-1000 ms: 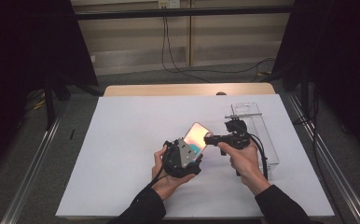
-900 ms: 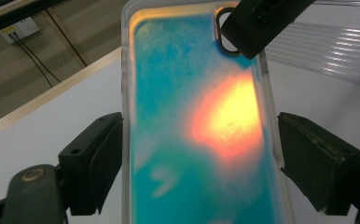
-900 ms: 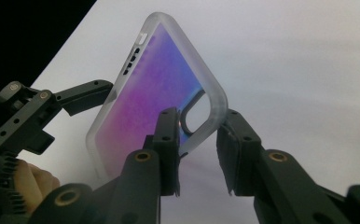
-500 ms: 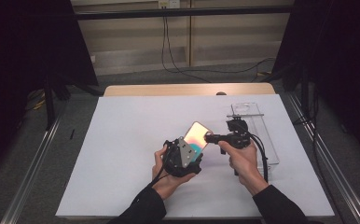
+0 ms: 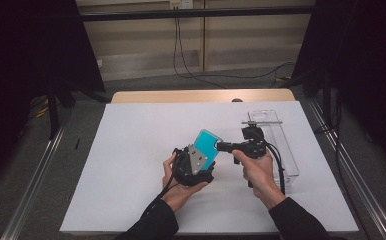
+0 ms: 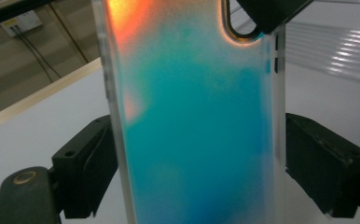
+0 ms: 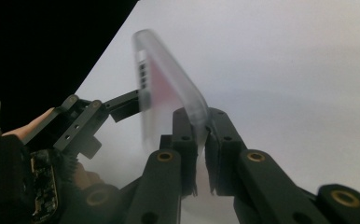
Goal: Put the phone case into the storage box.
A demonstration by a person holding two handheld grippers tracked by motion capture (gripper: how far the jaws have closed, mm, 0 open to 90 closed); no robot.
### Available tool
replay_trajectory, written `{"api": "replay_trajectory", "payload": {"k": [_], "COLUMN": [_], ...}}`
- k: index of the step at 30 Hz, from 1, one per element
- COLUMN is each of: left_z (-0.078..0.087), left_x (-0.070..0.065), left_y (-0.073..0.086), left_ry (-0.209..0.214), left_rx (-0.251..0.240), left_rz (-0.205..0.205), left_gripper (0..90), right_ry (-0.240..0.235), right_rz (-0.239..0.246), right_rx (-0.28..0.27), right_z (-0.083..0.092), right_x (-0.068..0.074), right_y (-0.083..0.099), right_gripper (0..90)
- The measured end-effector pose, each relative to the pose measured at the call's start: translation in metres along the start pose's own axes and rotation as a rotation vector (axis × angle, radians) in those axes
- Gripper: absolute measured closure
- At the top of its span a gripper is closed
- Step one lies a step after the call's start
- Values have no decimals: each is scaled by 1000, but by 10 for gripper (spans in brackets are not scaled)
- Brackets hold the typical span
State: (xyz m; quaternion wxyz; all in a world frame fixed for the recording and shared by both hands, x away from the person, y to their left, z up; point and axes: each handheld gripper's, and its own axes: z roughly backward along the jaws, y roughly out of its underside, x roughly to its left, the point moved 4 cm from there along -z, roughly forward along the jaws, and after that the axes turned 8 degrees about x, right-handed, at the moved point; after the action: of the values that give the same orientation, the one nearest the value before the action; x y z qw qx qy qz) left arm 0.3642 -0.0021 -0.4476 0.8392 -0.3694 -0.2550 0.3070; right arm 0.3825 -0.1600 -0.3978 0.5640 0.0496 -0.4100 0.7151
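Left gripper [image 5: 197, 159]: we see it in the person's left hand [image 5: 178, 187], above the white table [image 5: 131, 150], near the middle and a bit toward the front edge. Its two black jaws press on the long sides of the phone case [image 5: 205, 146], one on each side. That is a firm grip.

Phone case: it is blue-green with an orange glow at the top. It is up in the air, tilted, between the two grippers. We think it is held up like this so both grippers can reach it at once.

Right gripper [image 5: 223, 146]: the right hand [image 5: 258, 172] holds it pointing left at the case. In the right gripper view its jaws are nearly together, pinching the thin edge of the case. We think this is for passing or turning the case.

Clear box [image 5: 281, 150]: it sits by the table's right edge, behind the right hand.
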Motion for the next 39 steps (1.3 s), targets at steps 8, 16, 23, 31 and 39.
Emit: {"api": "replay_trajectory", "payload": {"k": [8, 16, 23, 31, 39], "left_z": [-1, 5, 10, 17, 23], "left_x": [1, 10, 18, 22, 22], "left_y": [1, -3, -3, -2, 0], "left_ry": [37, 75, 115, 112, 126], "left_rx": [6, -30, -38, -51, -72], "left_rz": [5, 61, 120, 91, 80], "left_gripper": [52, 43, 33, 27, 26], "right_ry": [31, 56, 70, 83, 107], "right_rz": [24, 38, 48, 82, 122], "right_rx": [-12, -30, -53, -86, -119], "right_z": [-1, 1, 4, 9, 16], "right_x": [-2, -7, -10, -12, -12], "right_y": [-2, -4, -6, -6, -2], "right_gripper": [847, 848, 848, 848, 848]}}
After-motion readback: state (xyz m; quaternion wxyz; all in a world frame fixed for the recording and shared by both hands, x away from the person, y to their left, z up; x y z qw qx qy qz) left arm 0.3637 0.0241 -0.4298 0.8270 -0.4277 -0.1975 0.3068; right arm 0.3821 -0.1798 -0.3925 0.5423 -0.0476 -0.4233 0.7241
